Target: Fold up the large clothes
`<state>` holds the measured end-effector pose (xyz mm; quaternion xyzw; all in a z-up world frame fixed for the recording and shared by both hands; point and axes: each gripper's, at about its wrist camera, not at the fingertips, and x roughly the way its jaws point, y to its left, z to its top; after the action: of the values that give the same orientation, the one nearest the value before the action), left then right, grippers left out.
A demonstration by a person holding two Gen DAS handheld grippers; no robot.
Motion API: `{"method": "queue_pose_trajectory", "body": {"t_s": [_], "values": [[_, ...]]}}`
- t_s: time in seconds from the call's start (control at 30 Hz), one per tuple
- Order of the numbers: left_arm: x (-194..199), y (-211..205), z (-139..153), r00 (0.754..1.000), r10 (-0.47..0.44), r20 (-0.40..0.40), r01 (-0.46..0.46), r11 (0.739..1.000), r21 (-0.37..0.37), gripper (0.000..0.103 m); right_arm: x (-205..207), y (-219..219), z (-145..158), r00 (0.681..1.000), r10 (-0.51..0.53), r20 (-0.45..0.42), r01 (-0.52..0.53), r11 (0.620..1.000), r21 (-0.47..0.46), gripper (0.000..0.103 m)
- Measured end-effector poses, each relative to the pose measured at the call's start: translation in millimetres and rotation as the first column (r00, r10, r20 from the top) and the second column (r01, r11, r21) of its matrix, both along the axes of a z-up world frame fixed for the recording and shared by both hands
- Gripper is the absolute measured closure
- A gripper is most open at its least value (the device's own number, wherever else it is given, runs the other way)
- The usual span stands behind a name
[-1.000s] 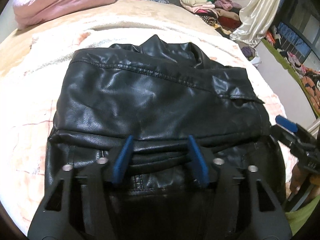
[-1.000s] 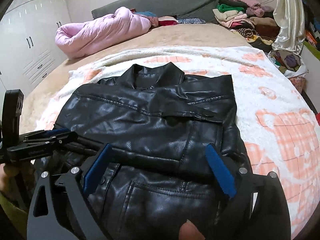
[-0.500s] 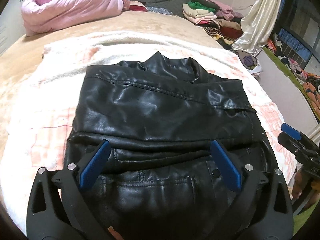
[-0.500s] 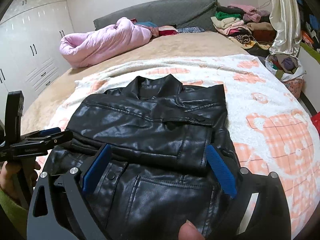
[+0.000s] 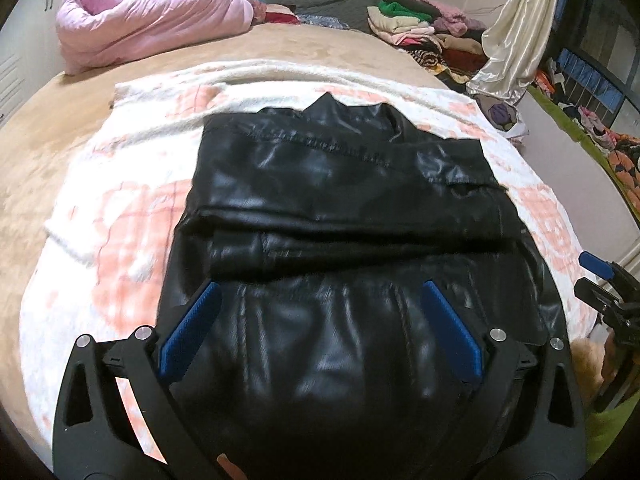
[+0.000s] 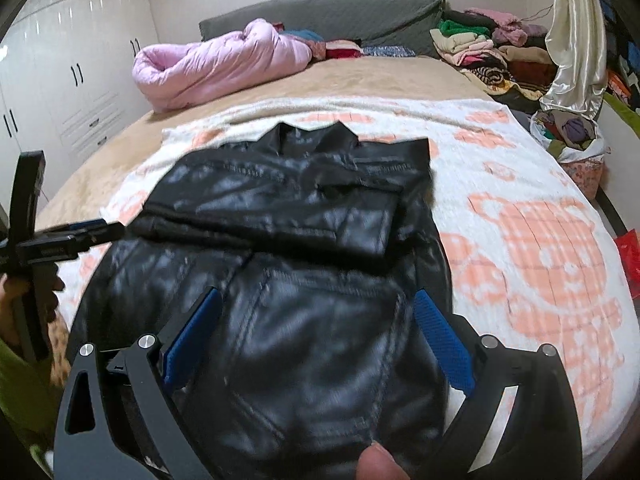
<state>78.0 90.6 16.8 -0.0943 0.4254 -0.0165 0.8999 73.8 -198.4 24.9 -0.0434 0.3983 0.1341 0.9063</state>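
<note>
On the blanket (image 5: 132, 216) our glossy black jacket (image 5: 340, 208) lies folded, collar pointing away; both tongs, left gripper (image 5: 320, 328) and right gripper (image 6: 316, 336), gape wide, empty.

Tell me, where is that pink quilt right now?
The pink quilt lies bundled at the bed's far end, left of centre in both views, against the grey headboard and well beyond the black leather jacket.

one black jacket (image 5: 344, 208) – one blanket (image 5: 132, 208) – two grippers: left gripper (image 5: 320, 328), right gripper (image 6: 316, 336).
</note>
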Motion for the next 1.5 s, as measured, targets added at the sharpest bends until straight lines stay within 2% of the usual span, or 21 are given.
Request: {"method": "queue_pose_trajectory", "body": {"t_s": [0.43, 0.73, 0.83, 1.0, 1.1, 1.2, 1.27, 1.3, 1.43, 1.5], "values": [[-56.3, 29.0, -21.4, 0.995, 0.073, -0.067, -0.072, 0.997, 0.019, 0.01, -44.6, -33.6, -32.2, 0.989, -0.012, -0.149, 0.01, 1.0, -0.009, 0.007], [-94.5, 48.4, -39.6, 0.989, 0.095, -0.114, -0.097, 0.995, -0.011, 0.01, -64.2, -49.4, -55.9, 0.966, 0.022, -0.258, -0.021, 1.0, 0.006, 0.007], [-106.5, 53.8, -43.7, 0.985, 0.091, -0.146, -0.095, 0.995, -0.015, 0.01, -66.3, -49.4, -63.4, 0.959, 0.029, -0.282, -0.033, 0.999, -0.012, 0.013], [-125.7, 62.0, -48.4, 0.984, 0.068, -0.162, -0.082, 0.993, -0.08, 0.01, -65.1, -47.7, -72.8, 0.951, 0.026, -0.31, -0.043, 0.998, -0.048, 0.015], [-129.1, 61.4, -55.4, 0.983, 0.05, -0.178, -0.068, 0.993, -0.094, 0.01, -62.3, -47.3, -79.5, 0.944, 0.02, -0.329, -0.049, 0.996, -0.081, 0.016], [-129.8, 60.6, -61.0, 0.983, 0.018, -0.181, -0.048, 0.986, -0.159, 0.01, -64.4, -43.8, -81.9, 0.942, 0.031, -0.334, -0.074, 0.99, -0.118, 0.016], [-128.8, 58.5, -63.8, 0.983, 0.008, -0.184, -0.039, 0.985, -0.167, 0.011, -68.9, -45.1, -77.3, 0.945, 0.043, -0.324, -0.087, 0.989, -0.122, 0.016], [-128.9, 58.0, -66.0, 0.983, 0.004, -0.186, -0.036, 0.985, -0.17, 0.012, -69.5, -47.5, -76.1, 0.945, 0.047, -0.323, -0.089, 0.989, -0.114, 0.016], [-128.0, 59.4, -77.4, 0.977, 0.012, -0.214, -0.054, 0.98, -0.192, 0.043, -69.4, -49.6, -77.5, 0.941, 0.038, -0.336, -0.084, 0.989, -0.124, 0.017], [-129.6, 59.8, -77.2, 0.978, 0.018, -0.206, -0.056, 0.981, -0.183, 0.053, -70.2, -48.8, -77.2, 0.94, 0.034, -0.339, -0.087, 0.986, -0.144, 0.017]]}}
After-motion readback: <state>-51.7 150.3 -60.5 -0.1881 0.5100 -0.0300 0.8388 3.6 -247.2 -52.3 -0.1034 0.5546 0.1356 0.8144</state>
